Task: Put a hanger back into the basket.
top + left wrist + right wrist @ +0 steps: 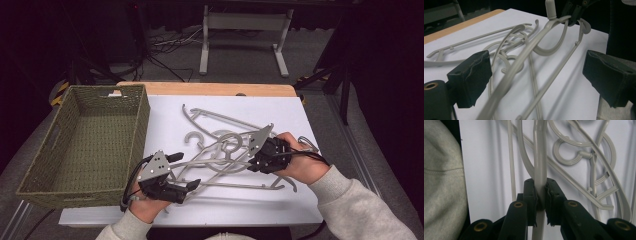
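A woven green basket (85, 145) fills the left of the high view, its near corner hanging past the edge of the white table (300, 200). Just right of it, at lower centre, the left hand-held gripper (186, 171) sits in a hand with its jaws spread wide; in the left gripper view its two black pads (470, 77) flank a blurred grey hanger arm without touching it. A tangle of grey plastic hangers (220, 150) sprawls across the middle of the table, so overlapped that where one ends and the next begins is hard to make out. Right of centre, the right hand-held gripper (252, 155) is clamped narrow on one hanger bar (540, 165), seen pinched between the pads in the right gripper view, where the bar's lower end is cut off by the frame. A pale grey sleeve (360, 205) leaves the high view at lower right. The upper frame is dark floor, cables and a stand's legs.
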Tool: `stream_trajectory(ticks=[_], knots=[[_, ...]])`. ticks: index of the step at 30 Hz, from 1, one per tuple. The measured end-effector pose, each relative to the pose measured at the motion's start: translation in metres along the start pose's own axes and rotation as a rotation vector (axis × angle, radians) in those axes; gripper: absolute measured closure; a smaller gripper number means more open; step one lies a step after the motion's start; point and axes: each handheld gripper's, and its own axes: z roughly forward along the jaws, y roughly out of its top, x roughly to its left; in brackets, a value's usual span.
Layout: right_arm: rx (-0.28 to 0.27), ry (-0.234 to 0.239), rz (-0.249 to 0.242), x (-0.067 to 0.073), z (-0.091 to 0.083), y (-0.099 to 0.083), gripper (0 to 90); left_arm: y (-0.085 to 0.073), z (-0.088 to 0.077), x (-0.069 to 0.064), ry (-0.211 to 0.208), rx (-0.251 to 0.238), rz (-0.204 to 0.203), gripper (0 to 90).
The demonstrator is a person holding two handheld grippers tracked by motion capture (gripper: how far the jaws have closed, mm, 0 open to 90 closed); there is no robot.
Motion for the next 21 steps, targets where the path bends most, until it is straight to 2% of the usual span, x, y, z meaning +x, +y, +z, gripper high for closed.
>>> stream_trajectory(ticks=[2, 4, 8, 16, 21], knots=[[0.013, 0.002, -0.007, 0.001, 0.002, 0.001, 80.5, 0.006, 0.003, 0.002, -0.009, 0.011, 0.003, 9.3], [0.012, 0.006, -0.015, 0.002, 0.004, 0.003, 80.5, 0.011, 0.006, 0.003, -0.034, 0.031, 0.005, 9.8], [0.02, 0.014, -0.016, 0.004, 0.005, 0.005, 80.5, 0.017, 0.014, 0.003, -0.045, 0.065, 0.028, 9.8], [0.016, 0.019, -0.044, 0.006, 0.008, 0.008, 80.5, 0.021, 0.025, 0.006, -0.079, 0.108, 0.03, 14.2], [0.013, 0.027, -0.057, 0.009, 0.008, 0.009, 80.5, 0.021, 0.031, 0.009, -0.084, 0.143, 0.033, 17.0]])
